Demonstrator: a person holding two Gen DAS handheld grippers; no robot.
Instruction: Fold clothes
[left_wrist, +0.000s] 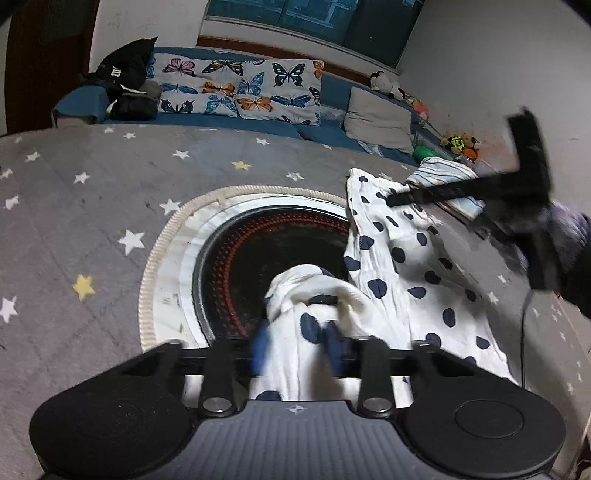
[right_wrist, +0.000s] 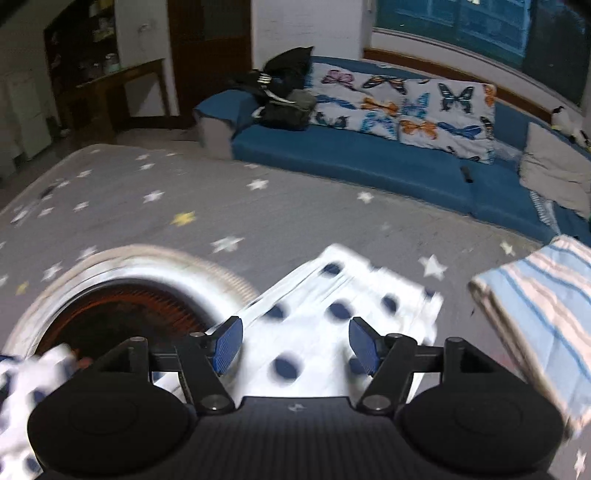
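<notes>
A white garment with dark blue dots (left_wrist: 402, 266) lies on the grey star-patterned table cover (left_wrist: 92, 206). My left gripper (left_wrist: 295, 343) is shut on a bunched end of it and lifts that end over the round black heater plate (left_wrist: 258, 258). In the right wrist view the same garment (right_wrist: 325, 325) lies under and ahead of my right gripper (right_wrist: 295, 345), which is open and empty above it. The right gripper also shows in the left wrist view (left_wrist: 524, 177), hovering at the right over the garment's far end.
A folded blue-and-white striped cloth (right_wrist: 546, 314) lies at the right, also seen in the left wrist view (left_wrist: 443, 177). A blue sofa (right_wrist: 369, 158) with butterfly cushions (right_wrist: 406, 107), a grey pillow and dark clothes runs behind the table. A cable (left_wrist: 522, 332) hangs at the right.
</notes>
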